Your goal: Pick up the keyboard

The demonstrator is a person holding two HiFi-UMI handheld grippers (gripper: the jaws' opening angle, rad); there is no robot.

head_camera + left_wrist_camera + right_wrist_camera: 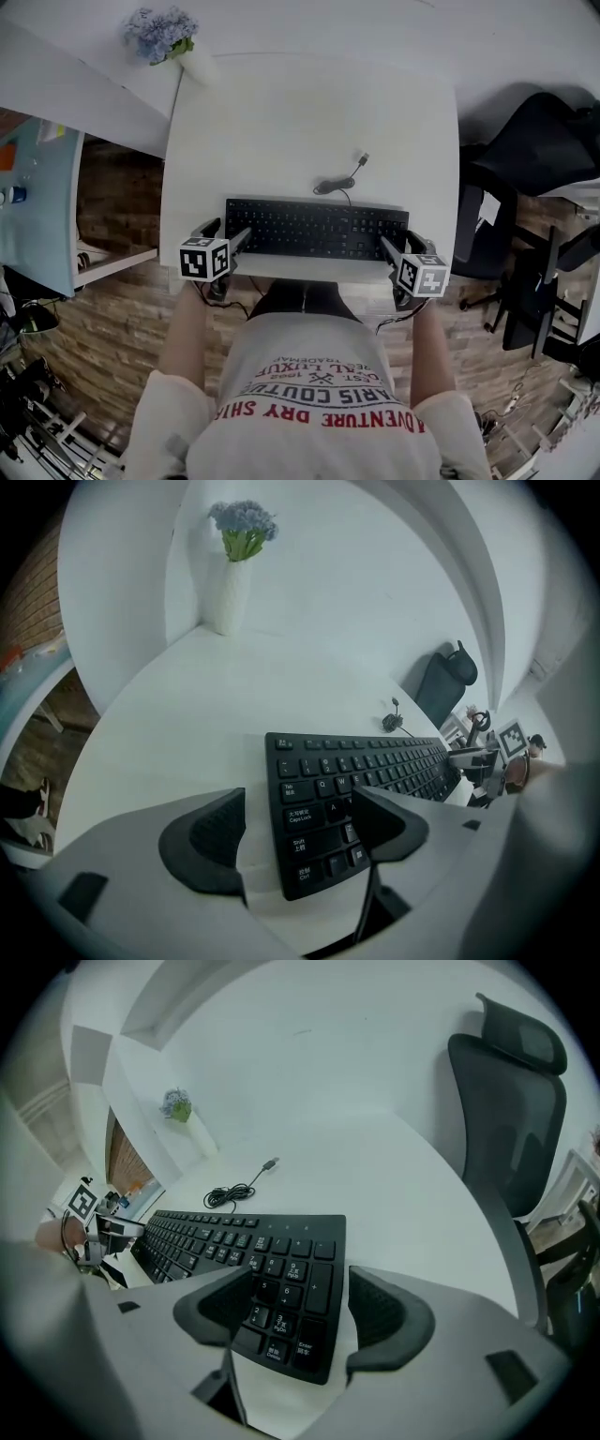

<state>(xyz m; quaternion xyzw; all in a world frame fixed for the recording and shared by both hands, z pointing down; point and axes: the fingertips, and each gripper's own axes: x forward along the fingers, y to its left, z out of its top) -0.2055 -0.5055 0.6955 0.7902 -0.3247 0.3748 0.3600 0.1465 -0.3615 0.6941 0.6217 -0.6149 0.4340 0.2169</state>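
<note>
A black keyboard [316,228] lies flat near the front edge of the white table [281,122], and its coiled cable [337,180] trails behind it. My left gripper [225,232] is open at the keyboard's left end. In the left gripper view, the keyboard [375,766] has that end between the left gripper's [295,808] spread jaws, one beside the edge and one over the keys. My right gripper [405,246] is open at the right end. There the keyboard's [234,1241] number-pad corner sits between the right gripper's [302,1299] jaws. No pad visibly presses on it.
A white vase of blue flowers [164,36] stands at the table's far left corner. A black office chair [534,141] is to the right of the table. The person's body is close against the table's front edge.
</note>
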